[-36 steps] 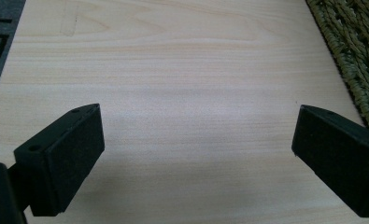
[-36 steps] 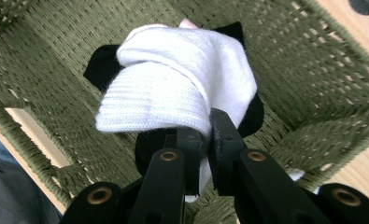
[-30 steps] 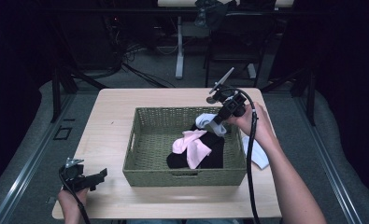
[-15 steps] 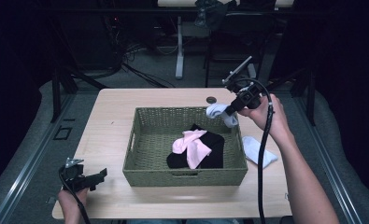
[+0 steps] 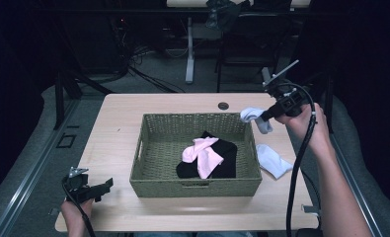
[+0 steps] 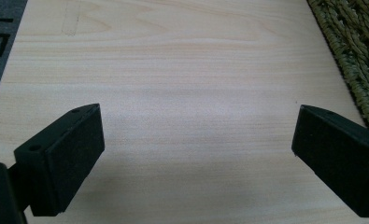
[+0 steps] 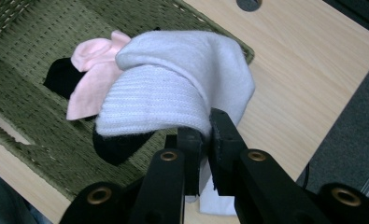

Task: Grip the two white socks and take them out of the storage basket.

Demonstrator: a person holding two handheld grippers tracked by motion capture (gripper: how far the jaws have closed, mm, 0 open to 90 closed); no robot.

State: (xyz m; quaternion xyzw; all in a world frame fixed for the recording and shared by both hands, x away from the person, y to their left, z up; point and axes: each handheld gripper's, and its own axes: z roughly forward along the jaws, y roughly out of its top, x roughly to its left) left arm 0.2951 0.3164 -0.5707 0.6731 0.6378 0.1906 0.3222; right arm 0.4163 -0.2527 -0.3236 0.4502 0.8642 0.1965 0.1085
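My right gripper (image 5: 264,117) (image 7: 205,140) is shut on a white sock (image 5: 254,118) (image 7: 173,88), which hangs in the air over the far right corner of the woven basket (image 5: 148,168) (image 7: 14,70). Inside the basket lie a pink sock (image 5: 202,154) (image 7: 91,74) and a black sock (image 5: 227,160) (image 7: 60,74). A second white sock (image 5: 275,161) rests on the table to the right of the basket. My left gripper (image 5: 103,187) (image 6: 196,140) sits open at the table's front left corner, its jaws wide apart over bare wood.
The light wooden table (image 5: 118,118) (image 6: 173,70) has a round cable hole (image 5: 223,105) (image 7: 247,3) behind the basket. The basket's wall (image 6: 355,56) is just right of the left gripper. Dark floor, desk legs and cables lie beyond the far edge.
My right gripper has lifted the white sock out of the basket and carried it right and up, past the far right corner. The left gripper has stayed put.
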